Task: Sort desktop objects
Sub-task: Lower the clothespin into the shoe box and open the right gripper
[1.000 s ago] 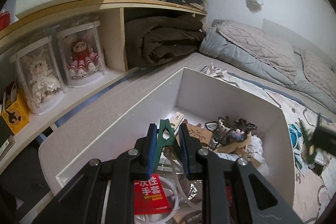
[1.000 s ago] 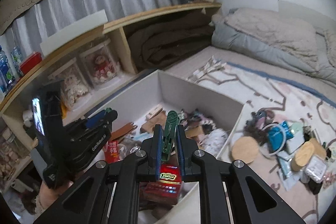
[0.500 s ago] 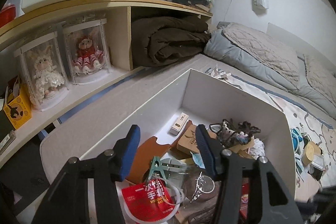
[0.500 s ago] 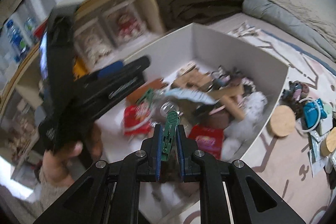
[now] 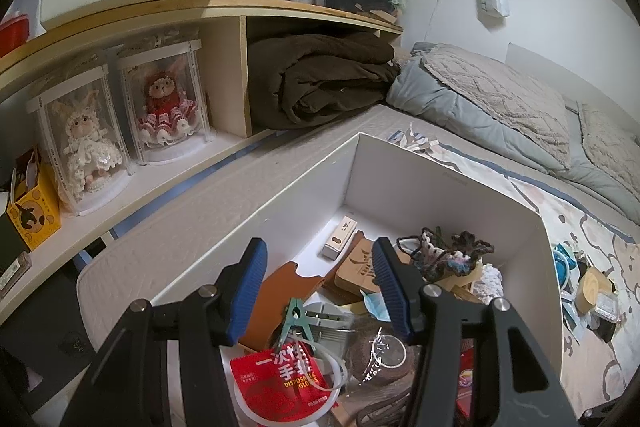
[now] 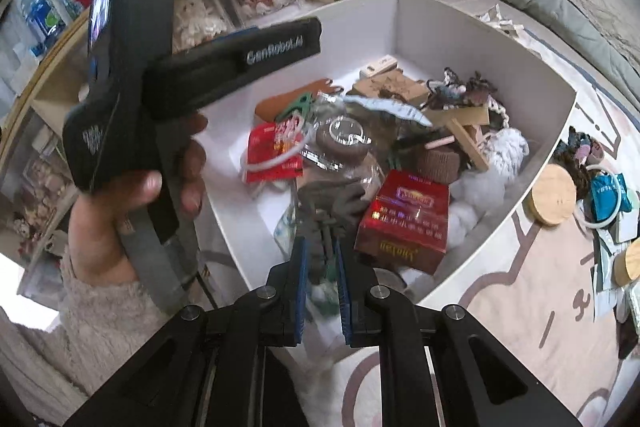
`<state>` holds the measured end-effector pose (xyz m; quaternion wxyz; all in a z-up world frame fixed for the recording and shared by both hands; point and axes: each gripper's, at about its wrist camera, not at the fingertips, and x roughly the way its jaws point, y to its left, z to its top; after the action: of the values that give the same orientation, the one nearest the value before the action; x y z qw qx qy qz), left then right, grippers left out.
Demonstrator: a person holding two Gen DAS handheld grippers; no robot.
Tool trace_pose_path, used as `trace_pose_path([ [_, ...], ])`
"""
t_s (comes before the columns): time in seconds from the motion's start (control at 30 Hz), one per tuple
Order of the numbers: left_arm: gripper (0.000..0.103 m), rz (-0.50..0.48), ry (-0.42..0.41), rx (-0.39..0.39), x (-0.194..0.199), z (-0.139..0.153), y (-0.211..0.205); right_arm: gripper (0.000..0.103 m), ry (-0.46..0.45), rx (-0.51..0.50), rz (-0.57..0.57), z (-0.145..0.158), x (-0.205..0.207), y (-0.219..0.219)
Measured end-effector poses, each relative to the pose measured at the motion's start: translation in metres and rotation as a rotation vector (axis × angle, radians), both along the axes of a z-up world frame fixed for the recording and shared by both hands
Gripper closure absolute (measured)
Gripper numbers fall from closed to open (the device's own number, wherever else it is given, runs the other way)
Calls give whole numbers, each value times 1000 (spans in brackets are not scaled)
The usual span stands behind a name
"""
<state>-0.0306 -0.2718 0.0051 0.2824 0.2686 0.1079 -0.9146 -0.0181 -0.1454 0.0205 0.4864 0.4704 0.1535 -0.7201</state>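
The left tool (image 5: 316, 291) stands wide and empty above the white box (image 5: 440, 183). A green clip (image 5: 294, 323) lies in the box at its 6 o'clock. The right tool (image 6: 320, 275) is narrow, pinching another green clip (image 6: 320, 255) over the box's near wall.

The white box (image 5: 448, 183) is seen close from both wrist cams: left looks shallowly across, right more steeply down (image 6: 480, 39).

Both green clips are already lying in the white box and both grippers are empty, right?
Not quite. Only one green clip lies in the white box, below the open, empty left gripper. The right wrist view shows the right gripper shut on the second green clip, above the box's near edge. The rest holds.
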Motion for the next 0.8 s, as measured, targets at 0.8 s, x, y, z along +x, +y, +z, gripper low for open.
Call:
trace_pose_path([
  [0.8, 49, -10, -1, -22, -1, 4, 5, 89, 177, -210, -165, 29, -14, 36],
])
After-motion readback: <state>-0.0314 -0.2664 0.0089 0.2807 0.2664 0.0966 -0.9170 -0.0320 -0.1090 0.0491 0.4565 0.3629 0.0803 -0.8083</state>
